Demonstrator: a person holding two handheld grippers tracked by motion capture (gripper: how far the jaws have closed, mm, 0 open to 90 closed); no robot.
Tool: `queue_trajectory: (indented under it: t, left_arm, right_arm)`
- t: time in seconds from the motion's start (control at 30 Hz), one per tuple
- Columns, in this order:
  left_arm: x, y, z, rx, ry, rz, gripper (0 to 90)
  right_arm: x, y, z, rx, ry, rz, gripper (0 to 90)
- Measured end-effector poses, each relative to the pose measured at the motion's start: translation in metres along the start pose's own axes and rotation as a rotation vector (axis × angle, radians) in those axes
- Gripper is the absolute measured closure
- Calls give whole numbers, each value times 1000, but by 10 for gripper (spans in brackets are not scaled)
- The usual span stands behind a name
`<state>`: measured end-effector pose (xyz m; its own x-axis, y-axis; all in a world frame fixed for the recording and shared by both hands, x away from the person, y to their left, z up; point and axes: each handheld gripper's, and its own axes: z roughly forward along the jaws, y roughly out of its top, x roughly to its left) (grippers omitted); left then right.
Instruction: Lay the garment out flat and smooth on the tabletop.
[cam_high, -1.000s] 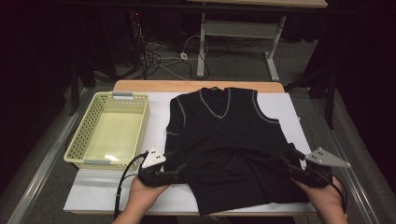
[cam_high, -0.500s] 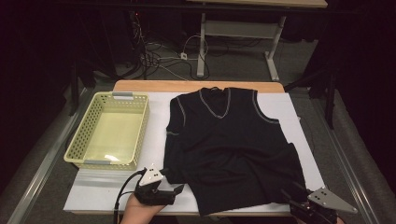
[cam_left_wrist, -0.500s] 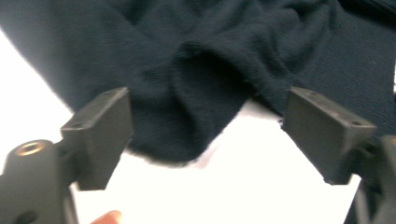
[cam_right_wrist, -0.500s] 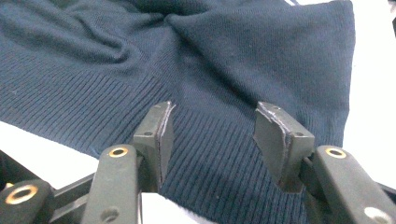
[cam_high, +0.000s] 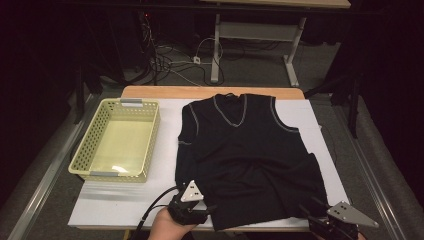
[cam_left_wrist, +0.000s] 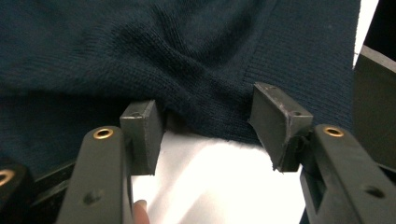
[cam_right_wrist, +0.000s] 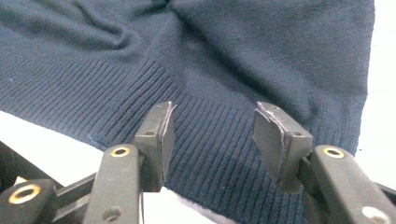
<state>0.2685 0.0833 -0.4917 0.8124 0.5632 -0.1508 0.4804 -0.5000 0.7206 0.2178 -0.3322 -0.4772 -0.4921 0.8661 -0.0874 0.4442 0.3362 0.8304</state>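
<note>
A black knitted sleeveless vest with a grey-trimmed V-neck (cam_high: 245, 155) lies spread flat on a white sheet (cam_high: 125, 205) covering a wooden table (cam_high: 150, 92), its neck pointing away from the person and its ribbed hem at the near edge. To its left, apart from it, sits a pale yellow perforated plastic basket (cam_high: 80, 160).

The left gripper (cam_high: 195, 212), held in a hand at the near edge, meets the vest's near left corner. Its jaws have just been closing; in the left gripper view they stand partly open, with a raised fold of the hem (cam_left_wrist: 205, 116) between the pads, which do not yet press on it.

The right gripper (cam_high: 312, 216) sits at the near right corner. In the right gripper view its jaws stand partly open above the ribbed hem, gripping nothing.
</note>
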Motion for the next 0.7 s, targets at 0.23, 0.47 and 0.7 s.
queue_trajectory:
  t: [0.23,0.47,0.7]
  left_arm:
    - [-2,0,1,4,-45,33,748]
    - [-5,-2,-1,-10,-38,70,844]
    - [-13,-9,-18,-38,-49,83,846]
  right_arm:
    - [1,-1,1,7,-2,-2,499]
    - [2,-1,5,12,0,-1,499]
    - [7,6,14,4,22,-22,498]
